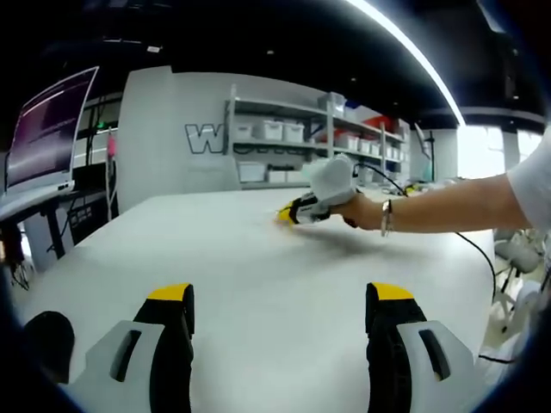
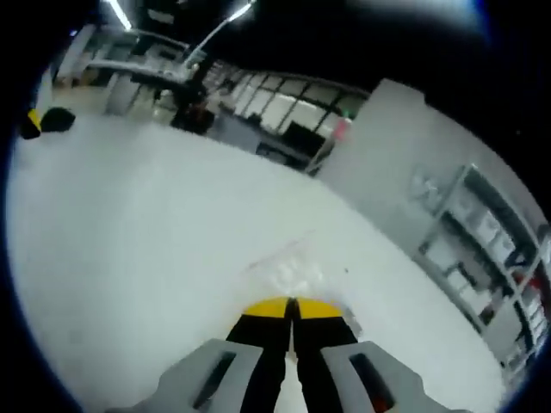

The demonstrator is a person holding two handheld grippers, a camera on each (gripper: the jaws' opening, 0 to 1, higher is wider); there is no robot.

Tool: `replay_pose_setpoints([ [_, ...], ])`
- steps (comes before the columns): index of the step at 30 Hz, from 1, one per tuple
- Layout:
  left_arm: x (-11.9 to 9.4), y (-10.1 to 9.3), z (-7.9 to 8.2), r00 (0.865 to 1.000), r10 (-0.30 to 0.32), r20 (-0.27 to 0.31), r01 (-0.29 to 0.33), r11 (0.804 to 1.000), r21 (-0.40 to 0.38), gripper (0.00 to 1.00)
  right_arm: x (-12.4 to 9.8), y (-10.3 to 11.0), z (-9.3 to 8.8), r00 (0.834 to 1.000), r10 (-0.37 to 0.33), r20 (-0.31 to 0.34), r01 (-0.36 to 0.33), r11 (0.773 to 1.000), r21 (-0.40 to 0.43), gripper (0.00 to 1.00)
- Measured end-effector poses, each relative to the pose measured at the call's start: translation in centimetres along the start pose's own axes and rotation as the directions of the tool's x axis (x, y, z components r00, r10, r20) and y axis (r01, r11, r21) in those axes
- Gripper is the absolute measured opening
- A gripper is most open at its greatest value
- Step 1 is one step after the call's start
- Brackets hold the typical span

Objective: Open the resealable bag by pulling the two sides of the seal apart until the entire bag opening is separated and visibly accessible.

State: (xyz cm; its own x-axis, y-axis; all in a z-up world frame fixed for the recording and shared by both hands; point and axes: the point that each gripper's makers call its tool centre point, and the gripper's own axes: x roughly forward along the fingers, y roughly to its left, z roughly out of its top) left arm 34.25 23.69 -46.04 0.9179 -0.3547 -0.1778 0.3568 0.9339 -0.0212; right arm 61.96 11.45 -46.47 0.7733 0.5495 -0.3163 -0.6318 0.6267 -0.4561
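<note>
Jaws of the left gripper stand wide apart over the bare white bench, holding nothing. Farther across the bench a hand carries the right gripper, whose yellow-tipped jaws are pressed together with their tips at a clear, blurred resealable bag lying flat on the bench; whether they pinch it I cannot tell. Shelves line the far wall.

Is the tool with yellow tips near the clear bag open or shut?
Shut. In the right gripper view the right tool's yellow tips press together over the clear bag on the white table. Whether they pinch it, I cannot tell.
</note>
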Motion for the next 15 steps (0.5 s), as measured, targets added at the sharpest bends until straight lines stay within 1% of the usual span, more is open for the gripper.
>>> replay_pose_setpoints([
  [4,0.0,-0.2,0.2,1.0,0.0,0.001,0.0,1.0,0.006,0.8,-1.1,-2.1,0.5,0.999,-0.038,0.039,0.034,0.995,0.093,0.0],
  [8,0.0,-0.4,0.4,1.0,-0.004,0.005,0.004,1.0,0.009,0.8,-2.4,-4.0,0.9,0.996,-0.068,0.062,0.06,0.99,0.128,0.0],
  [11,0.1,-0.6,0.5,1.0,-0.009,0.004,0.009,1.0,0.012,0.8,-3.1,-5.0,1.1,0.993,-0.092,0.069,0.083,0.988,0.132,0.0],
  [13,0.2,-0.7,0.6,1.0,-0.011,0.003,0.011,1.0,0.014,0.8,-3.5,-5.8,1.3,0.99,-0.113,0.084,0.096,0.978,0.184,0.0],
  [15,0.2,-0.8,0.8,1.0,-0.012,0.005,0.012,1.0,0.016,0.8,-4.1,-6.3,1.5,0.987,-0.128,0.098,0.105,0.971,0.214,0.0],
])
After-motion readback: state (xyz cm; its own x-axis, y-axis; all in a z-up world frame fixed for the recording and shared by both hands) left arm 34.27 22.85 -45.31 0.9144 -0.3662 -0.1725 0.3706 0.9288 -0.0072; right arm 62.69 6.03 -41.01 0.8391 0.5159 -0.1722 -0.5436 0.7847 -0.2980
